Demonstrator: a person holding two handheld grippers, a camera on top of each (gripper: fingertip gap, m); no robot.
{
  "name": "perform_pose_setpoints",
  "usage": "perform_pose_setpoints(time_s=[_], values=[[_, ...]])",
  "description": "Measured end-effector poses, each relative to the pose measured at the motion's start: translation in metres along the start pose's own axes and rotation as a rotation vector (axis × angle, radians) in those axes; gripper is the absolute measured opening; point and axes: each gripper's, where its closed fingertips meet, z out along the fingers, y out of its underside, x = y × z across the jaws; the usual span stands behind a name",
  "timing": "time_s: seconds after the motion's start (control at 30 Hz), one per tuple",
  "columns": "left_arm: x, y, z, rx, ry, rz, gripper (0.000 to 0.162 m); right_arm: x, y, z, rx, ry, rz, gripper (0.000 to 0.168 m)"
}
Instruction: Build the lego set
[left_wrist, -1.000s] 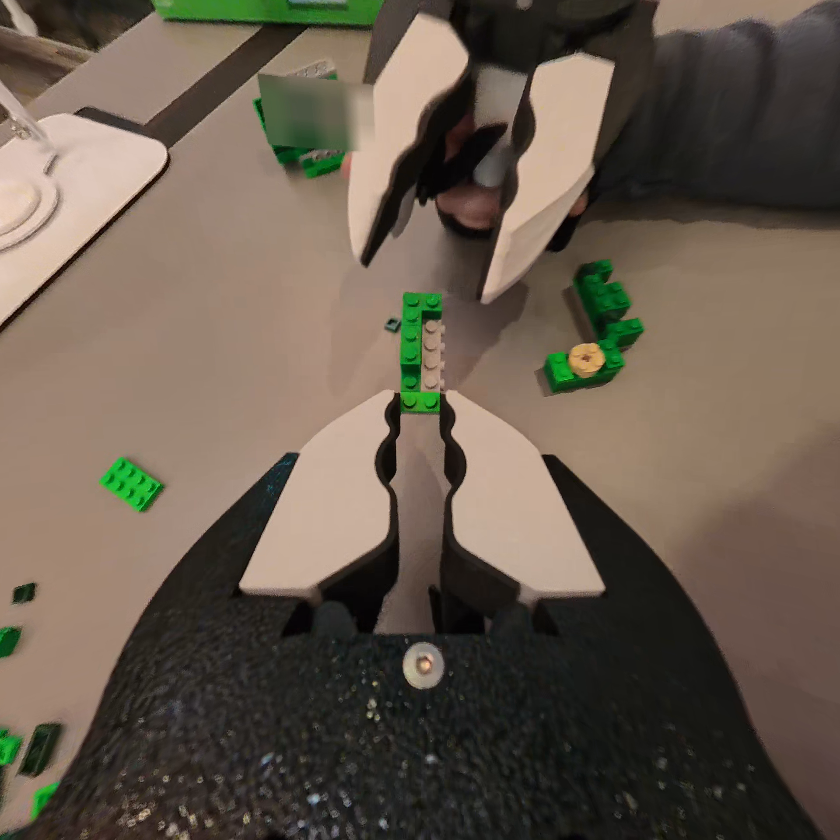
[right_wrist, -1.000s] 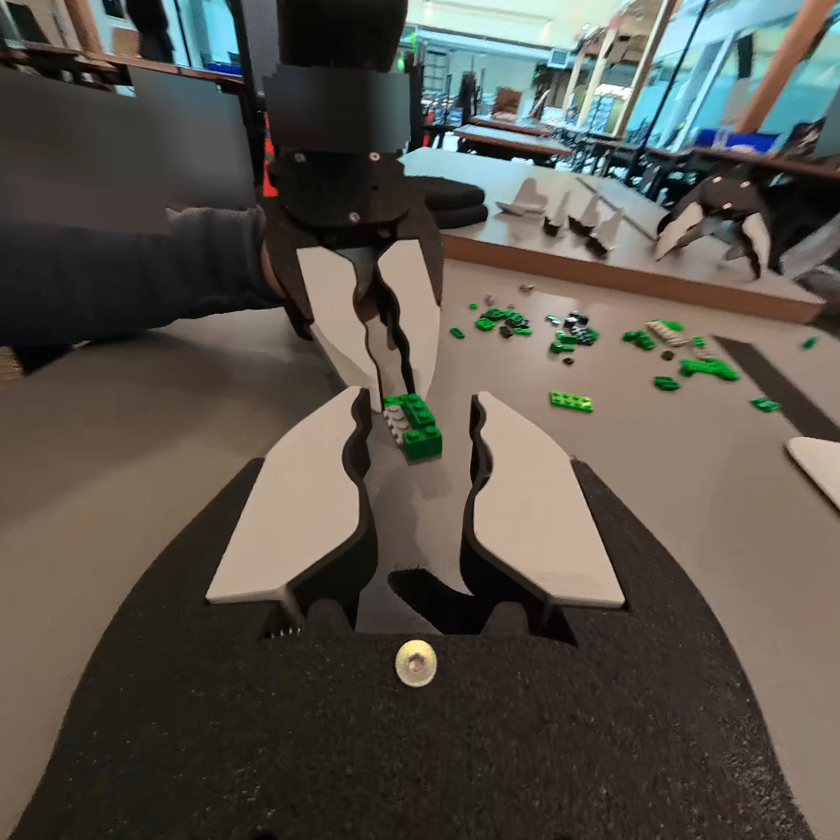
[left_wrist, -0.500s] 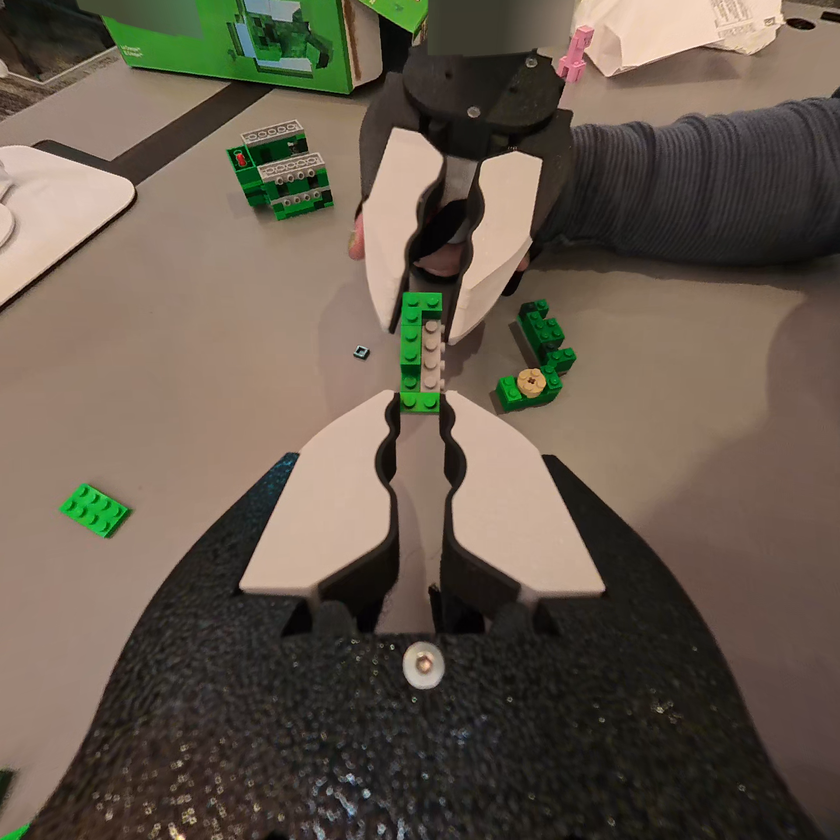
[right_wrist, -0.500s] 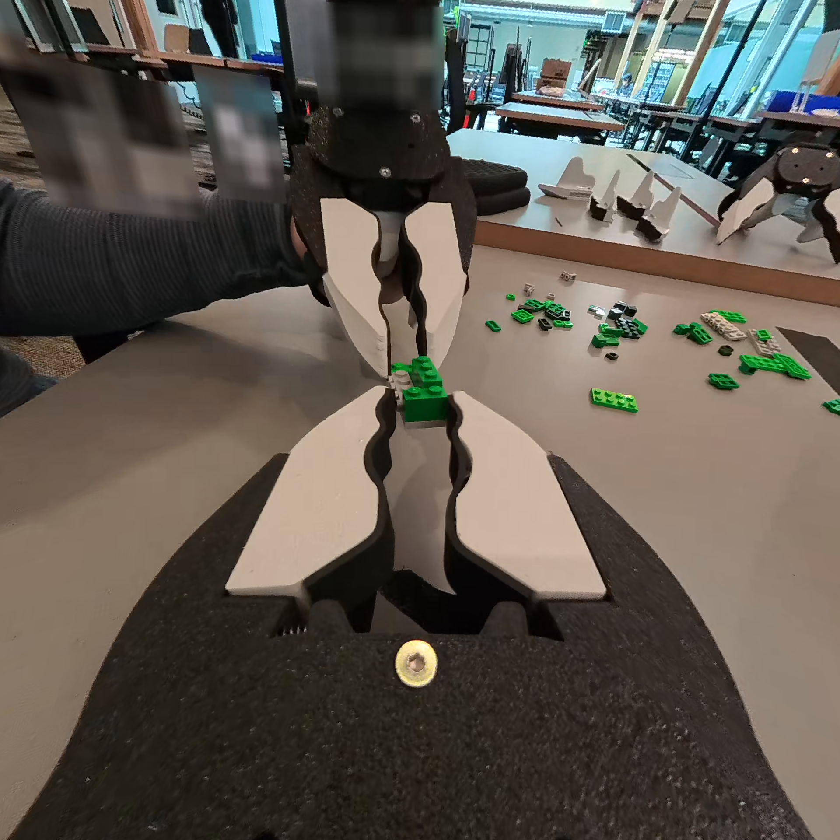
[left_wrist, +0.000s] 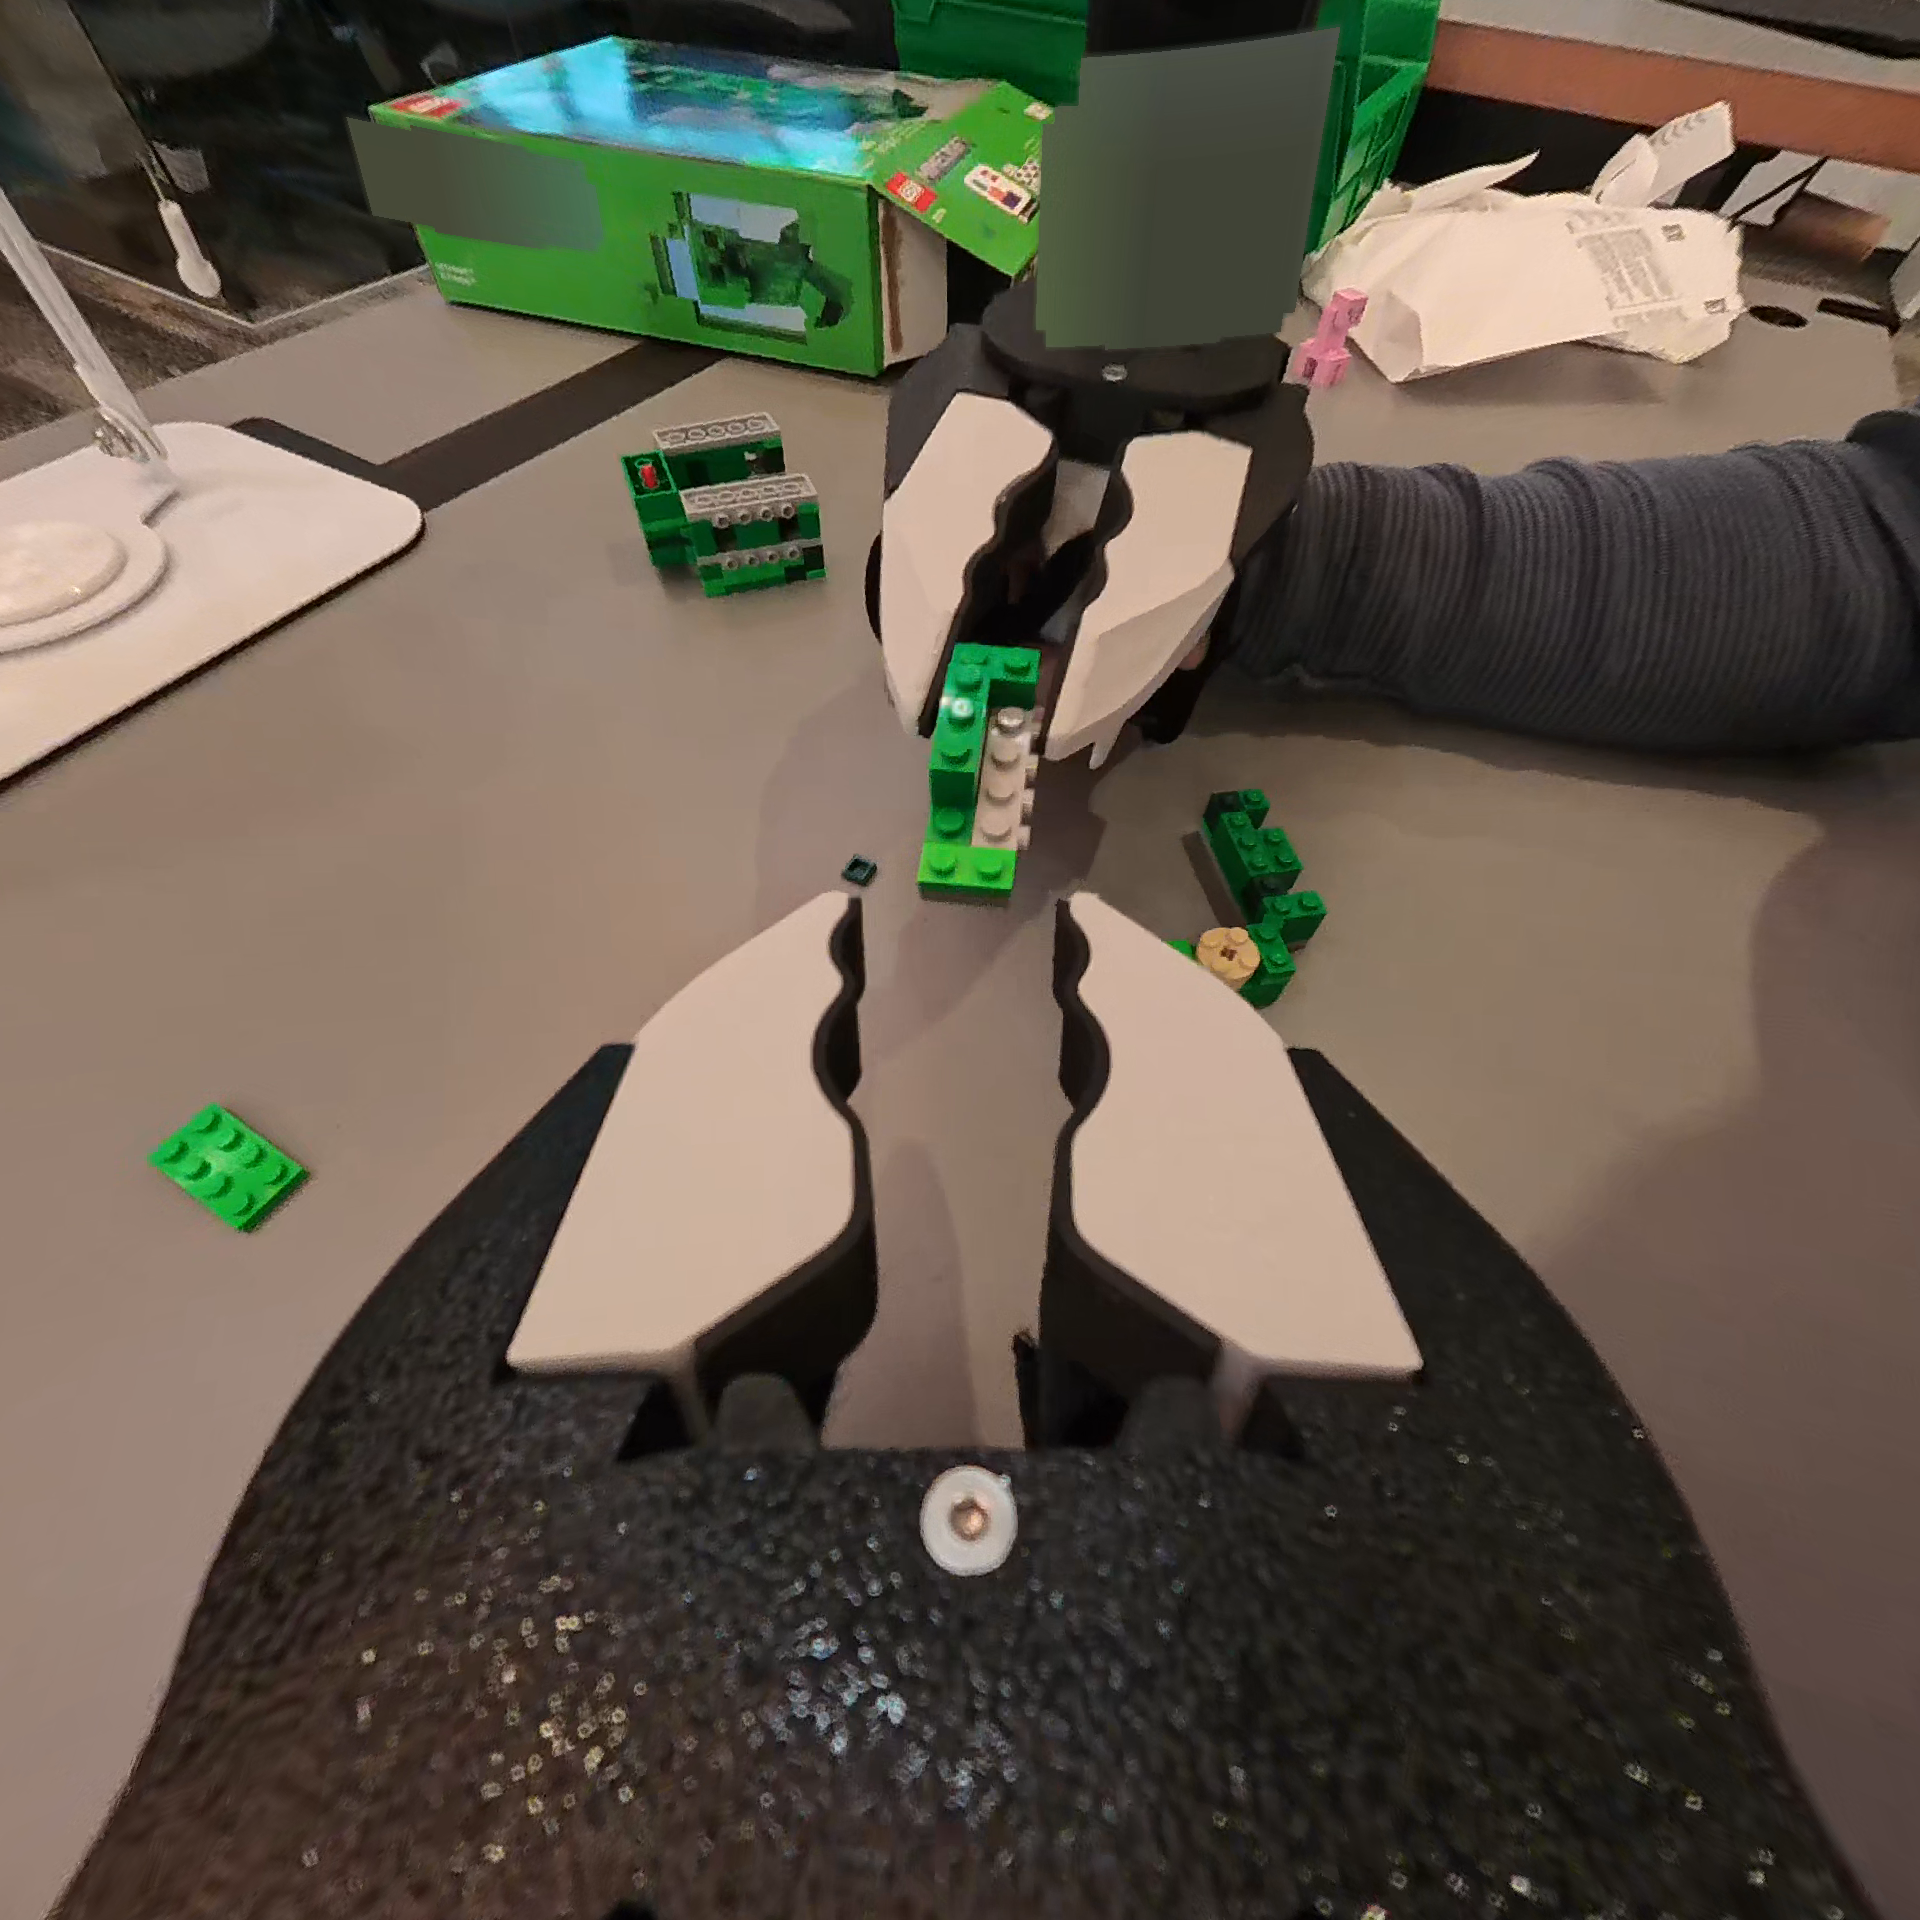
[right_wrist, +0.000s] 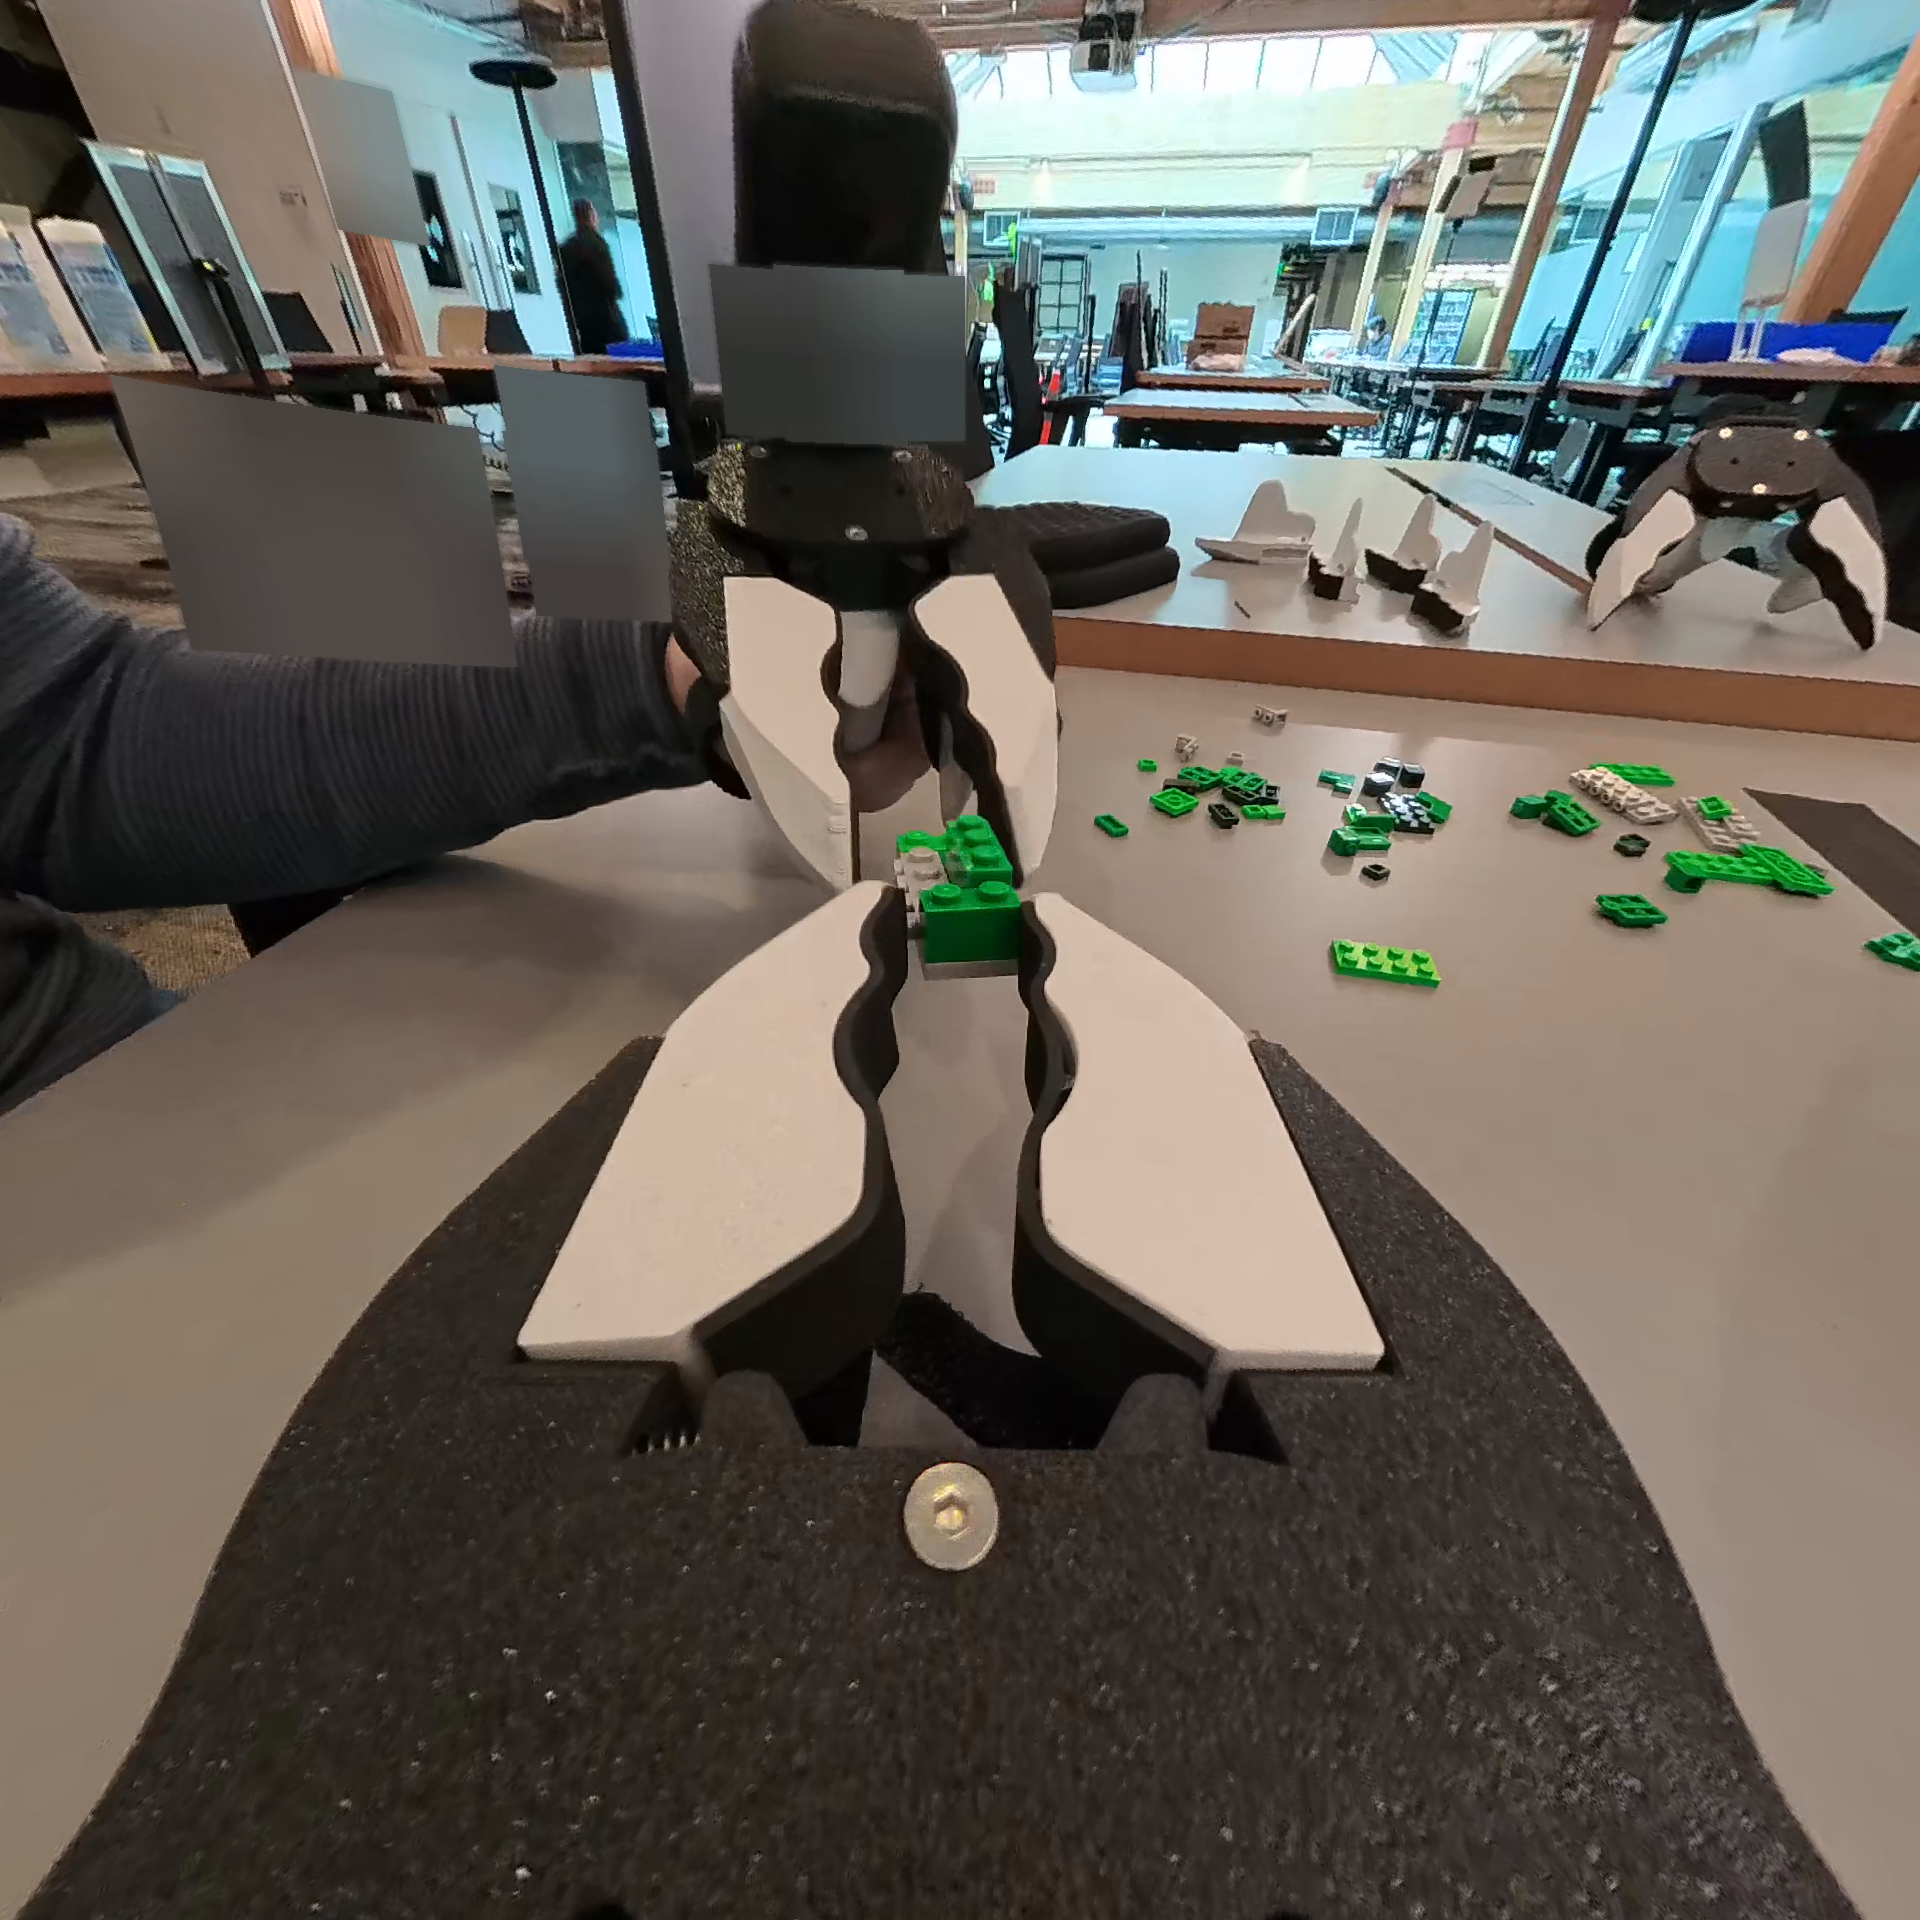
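Observation:
A long green and grey lego assembly (left_wrist: 977, 769) lies lengthwise between my two grippers, low over the grey table (left_wrist: 520, 831). My right gripper (right_wrist: 961, 902) is shut on its one end (right_wrist: 971, 914); in the left wrist view this gripper (left_wrist: 987, 707) shows at the far end of the assembly. My left gripper (left_wrist: 956, 909) is open and empty, its tips just short of the assembly's near end. In the right wrist view the left gripper (right_wrist: 935, 862) stands behind the assembly with its fingers (right_wrist: 790, 727) apart.
A partly built green and grey block (left_wrist: 727, 520), a green corner piece with a tan stud (left_wrist: 1257, 914), a small dark tile (left_wrist: 858, 871) and a green plate (left_wrist: 229, 1164) lie nearby. A green box (left_wrist: 727, 239) and paper bags (left_wrist: 1507, 281) stand behind. Loose pieces (right_wrist: 1382, 810) lie scattered.
My left gripper has opened, let go of the assembly and drawn back a little. My right gripper has closed on the far end and now holds the assembly alone.

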Motion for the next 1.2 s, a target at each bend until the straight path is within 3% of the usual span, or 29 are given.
perform_pose_setpoints(time_s=[0.1, 0.2, 0.37, 0.47, 0.67, 0.93, 1.2], values=[[0.005, -0.004, 0.003, 0.034, 0.039, -0.02, 0.032, -0.001, 0.0, 0.0, 0.0, -0.005, -0.002, 0.02], [0.005, -0.005, 0.006, 0.043, 0.059, -0.052, 0.017, -0.002, -0.002, -0.001, 0.015, -0.018, 0.008, 0.02], [0.004, -0.006, 0.006, 0.053, 0.045, -0.042, 0.016, 0.0, -0.002, -0.001, 0.017, -0.011, 0.019, 0.02], [-0.009, -0.001, 0.006, 0.014, -0.036, -0.041, 0.016, 0.006, -0.005, -0.002, 0.044, 0.031, 0.03, 0.04], [-0.047, 0.01, 0.013, -0.046, -0.203, -0.006, 0.016, 0.039, -0.016, -0.018, 0.102, 0.287, -0.059, 0.045], [-0.066, 0.017, 0.025, -0.073, -0.172, 0.048, 0.016, 0.08, -0.024, -0.055, 0.125, 0.728, -0.27, 0.032], [-0.056, 0.024, 0.008, -0.063, -0.128, 0.048, 0.016, 0.083, -0.021, -0.056, 0.069, 0.816, -0.366, 0.027]])
